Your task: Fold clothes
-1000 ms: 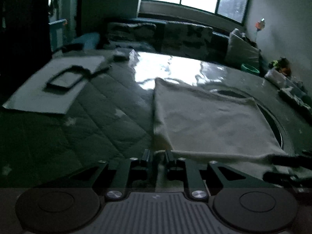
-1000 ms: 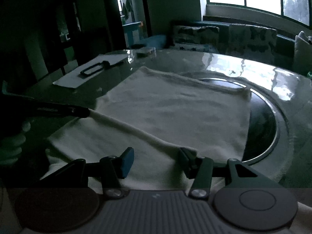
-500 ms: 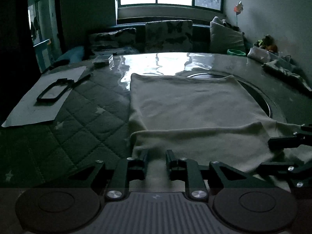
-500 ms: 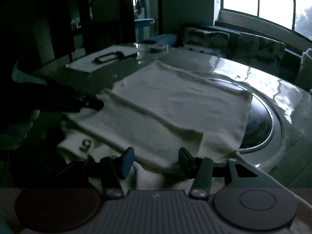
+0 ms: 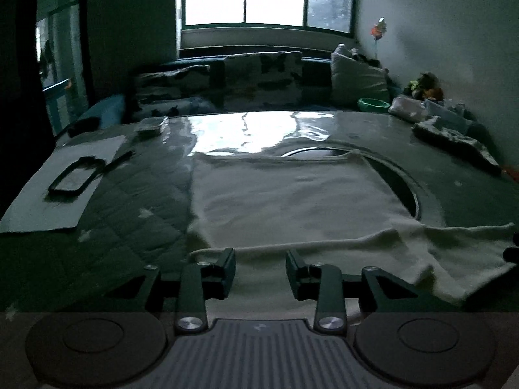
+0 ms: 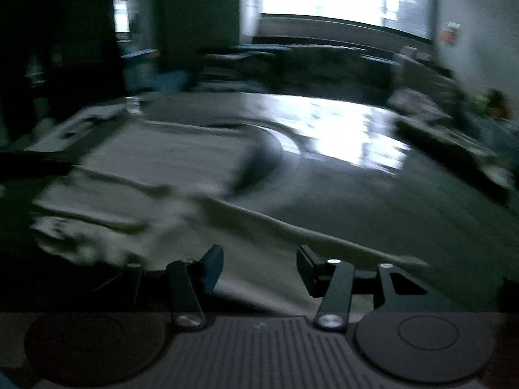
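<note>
A pale cloth (image 5: pixel 292 201) lies spread on the table (image 5: pixel 259 129), its near edge folded over into a loose band toward the right. My left gripper (image 5: pixel 261 272) is open just above that near fold, nothing pinched between its fingers. In the blurred right wrist view the same cloth (image 6: pixel 162 155) lies rumpled at the left, with a long edge running under my right gripper (image 6: pixel 259 269), which is open. The left gripper's dark body (image 6: pixel 32 165) shows at the left edge there.
A white sheet (image 5: pixel 29 207) carrying a black frame (image 5: pixel 74 178) lies on the quilted cover at the left. A round inset (image 5: pixel 402 181) sits under the cloth's right side. More fabric (image 5: pixel 454 136) is piled at the far right. A sofa with cushions (image 5: pixel 259 77) stands behind.
My left gripper, shut on the cloth's near edge before, has opened and let it drop. The right gripper has swung right, staying open; the cloth's near edge now lies folded over.
</note>
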The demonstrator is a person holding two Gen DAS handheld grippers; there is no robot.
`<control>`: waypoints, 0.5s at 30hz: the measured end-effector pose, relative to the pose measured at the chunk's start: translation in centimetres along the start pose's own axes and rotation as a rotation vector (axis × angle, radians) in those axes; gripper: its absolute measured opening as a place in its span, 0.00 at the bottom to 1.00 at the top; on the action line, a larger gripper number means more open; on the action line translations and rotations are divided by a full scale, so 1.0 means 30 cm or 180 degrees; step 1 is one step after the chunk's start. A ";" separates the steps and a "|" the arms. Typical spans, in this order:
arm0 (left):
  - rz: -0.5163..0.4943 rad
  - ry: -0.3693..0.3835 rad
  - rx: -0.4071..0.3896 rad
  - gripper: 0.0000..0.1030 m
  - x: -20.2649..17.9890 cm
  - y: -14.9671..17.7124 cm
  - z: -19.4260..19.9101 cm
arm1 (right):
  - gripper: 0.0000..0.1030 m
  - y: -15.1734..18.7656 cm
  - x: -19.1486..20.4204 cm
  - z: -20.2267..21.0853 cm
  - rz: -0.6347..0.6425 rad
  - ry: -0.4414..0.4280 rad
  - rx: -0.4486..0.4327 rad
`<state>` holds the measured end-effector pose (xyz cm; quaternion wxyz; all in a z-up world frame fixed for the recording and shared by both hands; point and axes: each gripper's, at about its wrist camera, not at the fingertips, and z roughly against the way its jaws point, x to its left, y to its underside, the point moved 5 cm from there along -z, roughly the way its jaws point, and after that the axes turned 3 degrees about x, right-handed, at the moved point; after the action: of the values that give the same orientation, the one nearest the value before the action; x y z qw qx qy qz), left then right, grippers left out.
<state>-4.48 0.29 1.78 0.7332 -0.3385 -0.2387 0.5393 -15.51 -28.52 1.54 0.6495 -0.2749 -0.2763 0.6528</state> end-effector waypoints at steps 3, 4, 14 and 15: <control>-0.0046 0.0042 -0.0009 0.41 -0.033 -0.005 -0.003 | 0.49 0.043 -0.107 0.017 -0.0226 0.0283 0.0049; -0.0053 0.0053 -0.0012 0.41 -0.040 -0.006 -0.004 | 0.49 0.055 -0.134 0.020 -0.0290 0.0351 0.0062; -0.0123 0.0102 0.0024 0.45 -0.088 0.002 -0.008 | 0.48 0.122 -0.279 0.005 -0.0638 0.0652 0.0145; -0.0119 0.0098 0.0025 0.46 -0.087 0.002 -0.008 | 0.48 0.126 -0.281 0.000 -0.0644 0.0649 0.0159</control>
<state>-5.15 -2.25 1.61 0.7480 -0.3394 -0.2316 0.5212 -18.10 -36.97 -1.18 0.7434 -0.2943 -0.2189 0.5593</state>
